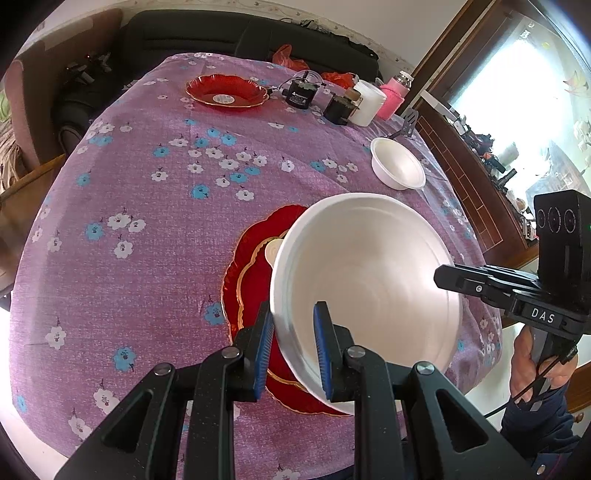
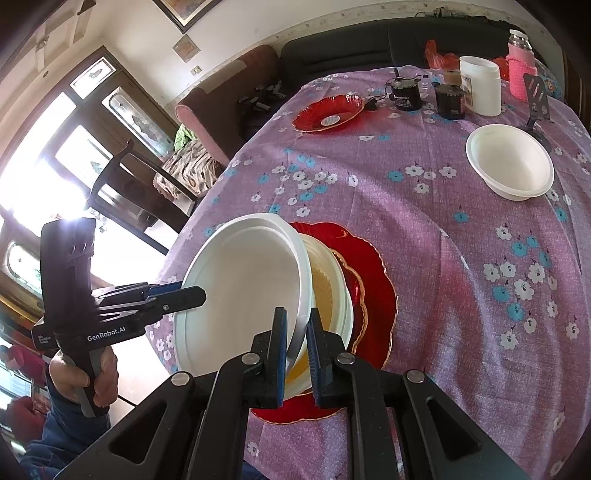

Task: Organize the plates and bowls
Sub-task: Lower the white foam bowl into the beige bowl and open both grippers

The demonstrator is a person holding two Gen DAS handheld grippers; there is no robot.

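Note:
A large white bowl [image 1: 365, 273] is held tilted above stacked red plates [image 1: 251, 288] near the table's front edge. My left gripper [image 1: 293, 325] is shut on its near rim. My right gripper [image 2: 295, 332] is shut on the opposite rim of the same bowl [image 2: 243, 288]; its fingers [image 1: 465, 282] also show in the left wrist view. A second white bowl [image 2: 328, 291] sits under it on the red plates [image 2: 373, 288]. Another white bowl [image 1: 397, 168] [image 2: 509, 162] and a lone red plate [image 1: 227, 90] [image 2: 328, 110] lie farther back.
The table has a purple flowered cloth [image 1: 155, 206]. At its far edge stand black jars [image 1: 301, 94], a white tub [image 1: 365, 101], a pink flask [image 1: 393, 94] and a black spatula [image 2: 535, 99]. A black sofa [image 1: 221, 33] lies behind; a chair [image 2: 122, 177] stands to the left.

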